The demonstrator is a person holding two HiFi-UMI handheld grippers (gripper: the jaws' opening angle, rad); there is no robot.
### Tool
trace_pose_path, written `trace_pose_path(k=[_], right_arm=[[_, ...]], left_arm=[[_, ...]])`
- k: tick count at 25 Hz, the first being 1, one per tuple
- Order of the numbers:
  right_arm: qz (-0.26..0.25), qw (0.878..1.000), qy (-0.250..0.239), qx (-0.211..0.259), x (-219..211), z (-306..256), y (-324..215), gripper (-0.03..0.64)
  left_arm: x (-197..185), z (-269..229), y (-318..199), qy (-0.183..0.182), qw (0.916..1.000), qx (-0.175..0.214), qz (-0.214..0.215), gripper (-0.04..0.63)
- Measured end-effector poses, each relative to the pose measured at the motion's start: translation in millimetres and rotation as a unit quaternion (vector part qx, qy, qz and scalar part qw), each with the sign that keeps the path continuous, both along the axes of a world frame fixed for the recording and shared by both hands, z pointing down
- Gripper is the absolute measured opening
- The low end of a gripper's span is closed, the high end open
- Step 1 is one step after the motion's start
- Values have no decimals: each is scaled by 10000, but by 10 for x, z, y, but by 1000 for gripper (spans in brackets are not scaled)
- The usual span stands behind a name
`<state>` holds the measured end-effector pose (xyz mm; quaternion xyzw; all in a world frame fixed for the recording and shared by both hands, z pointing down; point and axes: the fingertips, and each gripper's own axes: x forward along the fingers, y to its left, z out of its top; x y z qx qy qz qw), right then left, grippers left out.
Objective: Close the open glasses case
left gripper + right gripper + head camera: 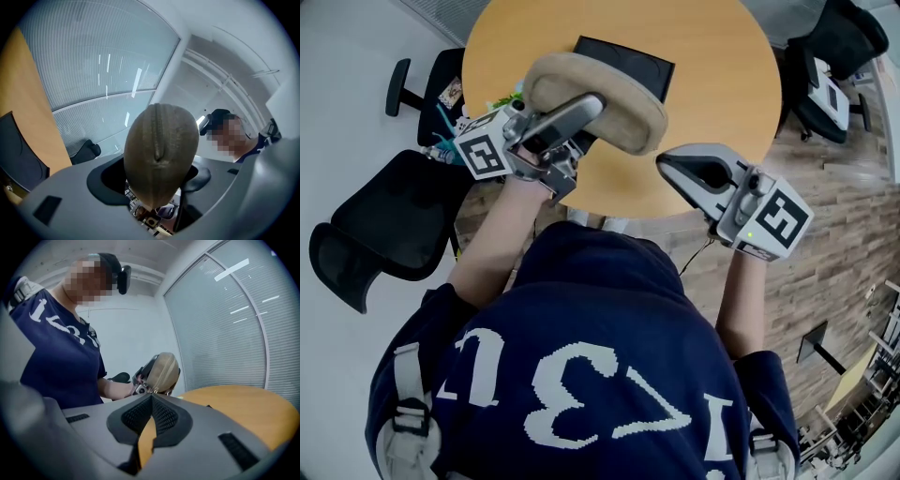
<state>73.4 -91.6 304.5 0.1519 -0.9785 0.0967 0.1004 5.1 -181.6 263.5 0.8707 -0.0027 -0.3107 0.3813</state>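
Note:
A tan fabric glasses case (609, 94) with a zip seam down its middle hangs above the round wooden table (722, 84). My left gripper (581, 112) is shut on it, and its fingers clamp the case from both sides. In the left gripper view the case (159, 150) stands end-on between the jaws, its two halves meeting along the seam. My right gripper (670, 167) hovers over the table's near edge, to the right of the case, shut with nothing in it. From the right gripper view (151, 401) the case (164, 371) shows beyond the shut fingertips.
A black flat pad (628, 58) lies on the table behind the case. Small clutter (455, 122) sits at the table's left edge. Black office chairs stand at the left (384, 225) and the far right (839, 56). A window with blinds (93, 61) runs behind the table.

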Motion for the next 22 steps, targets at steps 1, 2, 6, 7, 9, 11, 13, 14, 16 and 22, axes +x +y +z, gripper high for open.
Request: trace_pose_path(k=[1,2,6,7,9,11,13,14,16,22], right_arm=[[3,10000,-4,-3,-53,42,9,21],[12,10000,-8,-1,-104,85,13,21],[71,9999,46,-62,-166,240,-2,23],[87,9998,80,-136,-128,274,-3,23],[108,9992,178,-331,-46,374,-1,23],[123,9982,6,-593,40,442,6,28],[148,9925,-698,-992,168,365,-4,67],[218,9874,-1087,-1126,241,286,-32,134],[519,9823,-1475,-1033,359,141,-127,191],[358,9947,-862,-423,29,184,-156,262]], left_arm=[[19,-20,-8,44,10000,-21,-4,284],[51,-33,-7,47,10000,-16,2,284],[138,5,2,-61,10000,-14,11,284],[154,45,2,-157,9999,-9,6,285],[208,134,34,-447,9990,47,18,285],[242,232,62,-687,9976,68,10,285],[243,340,62,-889,9960,56,-10,285],[241,393,69,-1026,9947,95,3,285],[257,483,121,-1369,9900,310,98,285],[441,594,426,-2120,9675,1244,595,285]])
